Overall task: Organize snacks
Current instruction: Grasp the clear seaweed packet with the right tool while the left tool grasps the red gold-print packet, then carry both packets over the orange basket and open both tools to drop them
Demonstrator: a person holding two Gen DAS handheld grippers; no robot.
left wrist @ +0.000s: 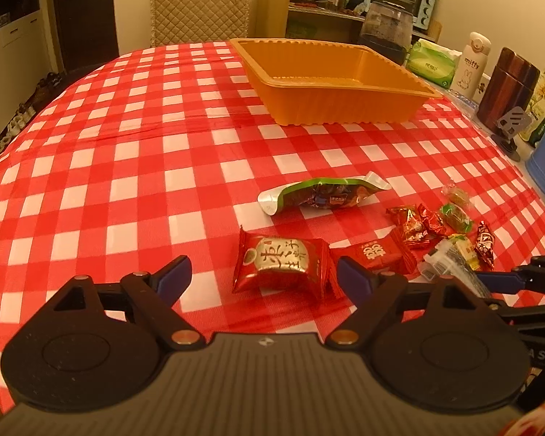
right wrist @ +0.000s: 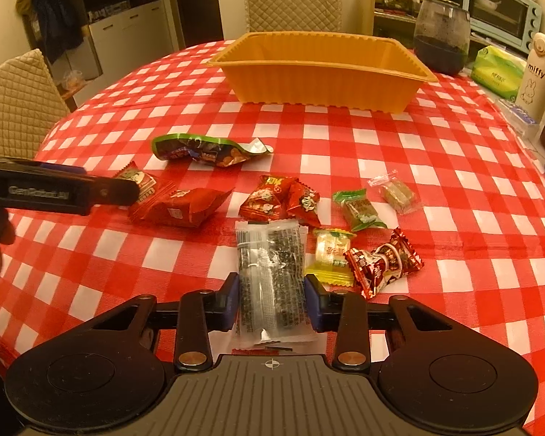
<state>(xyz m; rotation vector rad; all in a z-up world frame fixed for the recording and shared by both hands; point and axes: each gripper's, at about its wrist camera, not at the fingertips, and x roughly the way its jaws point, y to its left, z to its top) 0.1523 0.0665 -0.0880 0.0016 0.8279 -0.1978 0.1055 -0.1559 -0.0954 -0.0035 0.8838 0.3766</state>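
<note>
A: Right tongs [right wrist: 271, 287] clamp the clear packet [right wrist: 270, 272] on the surface, ready to lift.

B: Left tongs [left wrist: 263, 272] gape round the red cake [left wrist: 283, 267], untouched; tray [left wrist: 345, 109] waits beyond.

Readable print on the table's far edge
"miffy" stands on the white bottle [right wrist: 536, 72]; the red snack pack [left wrist: 283, 265] carries large Chinese characters on its silver label.
</note>
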